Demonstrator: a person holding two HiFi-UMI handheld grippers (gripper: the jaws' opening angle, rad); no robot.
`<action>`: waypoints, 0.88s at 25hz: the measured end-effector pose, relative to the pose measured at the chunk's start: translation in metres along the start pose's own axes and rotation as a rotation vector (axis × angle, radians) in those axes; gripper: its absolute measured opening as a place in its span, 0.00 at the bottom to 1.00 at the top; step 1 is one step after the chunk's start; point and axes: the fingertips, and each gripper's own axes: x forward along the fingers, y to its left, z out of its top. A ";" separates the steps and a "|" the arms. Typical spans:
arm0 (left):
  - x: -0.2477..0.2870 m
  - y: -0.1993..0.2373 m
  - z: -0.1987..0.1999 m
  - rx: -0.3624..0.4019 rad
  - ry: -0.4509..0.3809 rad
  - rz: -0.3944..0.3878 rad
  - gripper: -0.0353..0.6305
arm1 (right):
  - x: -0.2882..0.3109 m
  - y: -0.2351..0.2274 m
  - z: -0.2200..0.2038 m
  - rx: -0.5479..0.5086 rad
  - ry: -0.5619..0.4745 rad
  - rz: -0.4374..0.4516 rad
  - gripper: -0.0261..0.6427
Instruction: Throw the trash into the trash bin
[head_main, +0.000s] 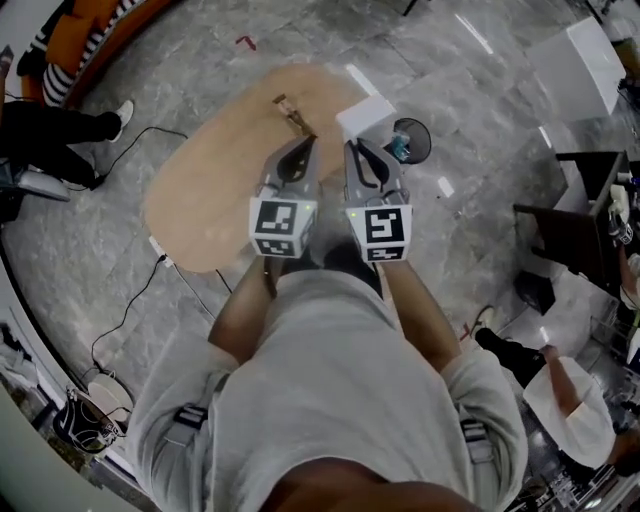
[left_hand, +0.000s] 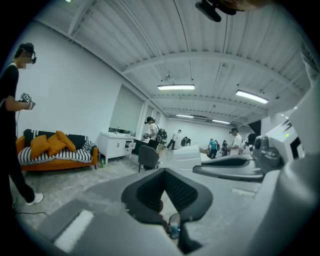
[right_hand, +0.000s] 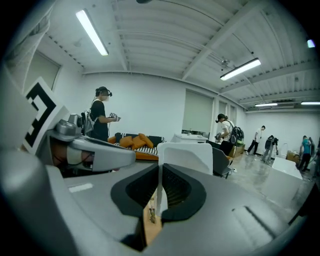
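Gripping a white trash piece (head_main: 366, 114) edge-on, the right gripper (right_hand: 159, 170) is seen with jaws clamped nearly together on it; the piece stands up past the jaw tips as a flat white panel. The left gripper (left_hand: 165, 172) is shown closed, tips meeting, nothing held between them. In the head view both grippers are held side by side, close but apart, over the right part of an oval wooden desk (head_main: 210, 190). The held piece is placed above the desk's right edge, just beside a dark round trash bin (head_main: 424, 138) that stands on the grey floor (head_main: 470, 90) against that edge; something blue is seen inside the bin. A small brown scrap (head_main: 289, 110) is seen lying on the desk just ahead of the left gripper's tips; whether it is touched cannot be told. An orange sofa (left_hand: 55, 156) with striped cushions is placed by the wall, a white cabinet (left_hand: 116, 145) and a dark chair (left_hand: 148, 157) further on. Several people are seen standing in the far part of the room, one person in black (right_hand: 100, 120) near the sofa
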 end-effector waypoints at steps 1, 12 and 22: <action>0.008 -0.014 0.000 0.006 0.001 -0.018 0.08 | -0.008 -0.013 -0.003 0.008 -0.001 -0.018 0.08; 0.087 -0.191 -0.013 0.095 0.043 -0.239 0.08 | -0.120 -0.160 -0.054 0.098 -0.009 -0.244 0.08; 0.129 -0.292 -0.033 0.140 0.085 -0.304 0.08 | -0.177 -0.241 -0.093 0.135 0.005 -0.285 0.08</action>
